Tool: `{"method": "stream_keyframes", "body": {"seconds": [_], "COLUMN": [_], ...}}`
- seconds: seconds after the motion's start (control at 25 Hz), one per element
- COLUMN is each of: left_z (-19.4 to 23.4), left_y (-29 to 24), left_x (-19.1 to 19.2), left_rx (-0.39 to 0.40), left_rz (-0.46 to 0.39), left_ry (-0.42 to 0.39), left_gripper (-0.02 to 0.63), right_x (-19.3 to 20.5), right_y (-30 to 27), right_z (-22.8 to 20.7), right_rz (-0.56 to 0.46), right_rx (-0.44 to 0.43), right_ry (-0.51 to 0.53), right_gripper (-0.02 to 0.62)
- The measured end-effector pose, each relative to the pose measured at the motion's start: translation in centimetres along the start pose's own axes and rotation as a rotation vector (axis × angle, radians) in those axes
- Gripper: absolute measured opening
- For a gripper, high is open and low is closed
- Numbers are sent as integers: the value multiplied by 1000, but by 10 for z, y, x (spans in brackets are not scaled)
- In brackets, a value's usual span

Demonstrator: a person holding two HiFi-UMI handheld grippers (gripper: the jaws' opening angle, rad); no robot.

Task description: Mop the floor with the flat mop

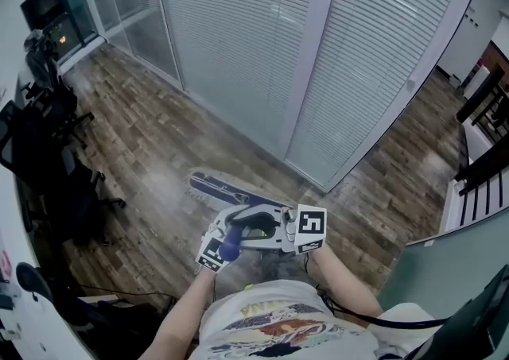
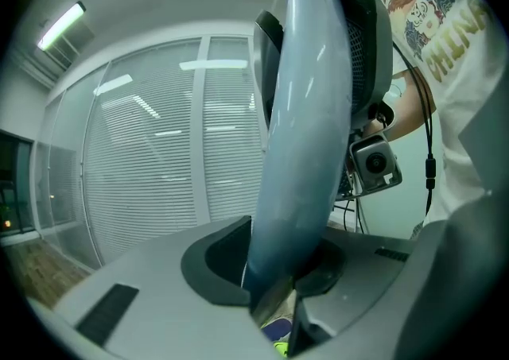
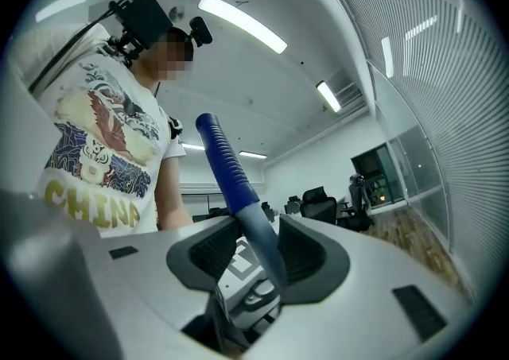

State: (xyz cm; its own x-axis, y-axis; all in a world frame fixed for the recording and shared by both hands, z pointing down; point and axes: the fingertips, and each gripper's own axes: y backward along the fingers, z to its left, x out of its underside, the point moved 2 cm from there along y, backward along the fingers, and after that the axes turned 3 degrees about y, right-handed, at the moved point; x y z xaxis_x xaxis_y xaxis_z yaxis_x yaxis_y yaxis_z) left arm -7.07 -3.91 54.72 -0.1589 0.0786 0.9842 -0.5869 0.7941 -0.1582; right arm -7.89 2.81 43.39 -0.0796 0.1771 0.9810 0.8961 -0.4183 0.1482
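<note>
In the head view, the flat mop head [image 1: 225, 189] lies flat on the wooden floor [image 1: 159, 144], close to the glass partition with blinds [image 1: 262, 48]. The mop handle [image 1: 232, 244] runs back to the person's waist, where the left gripper [image 1: 220, 241] and right gripper [image 1: 299, 231] meet on it. Office chairs [image 1: 48, 152] stand well off to the left.

In the left gripper view, the jaws are closed narrowly round the pale grey-blue shaft, which rises steeply through the notch.

In the right gripper view, the jaws stand somewhat wider but also clasp the shaft, just below its ribbed blue grip.

Mopping looks to be under way. No clear wet track shows, so most of the floor is probably left to do.
</note>
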Motion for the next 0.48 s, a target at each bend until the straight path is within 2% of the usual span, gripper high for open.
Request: {"method": "stream_keyframes", "body": {"seconds": [0.2, 0.48], "left_z": [47, 119], "left_y": [-43, -131], "left_x": [-11, -31], "left_rx": [-4, 30], "left_rz": [-34, -24], "left_ry": [-1, -48], "left_gripper": [75, 17], "right_x": [-16, -63], "right_y": [19, 55], "right_z": [-63, -171], "right_rz": [-83, -91], "right_rx": [3, -101], "right_ry": [-25, -51], "right_gripper": [158, 151]}}
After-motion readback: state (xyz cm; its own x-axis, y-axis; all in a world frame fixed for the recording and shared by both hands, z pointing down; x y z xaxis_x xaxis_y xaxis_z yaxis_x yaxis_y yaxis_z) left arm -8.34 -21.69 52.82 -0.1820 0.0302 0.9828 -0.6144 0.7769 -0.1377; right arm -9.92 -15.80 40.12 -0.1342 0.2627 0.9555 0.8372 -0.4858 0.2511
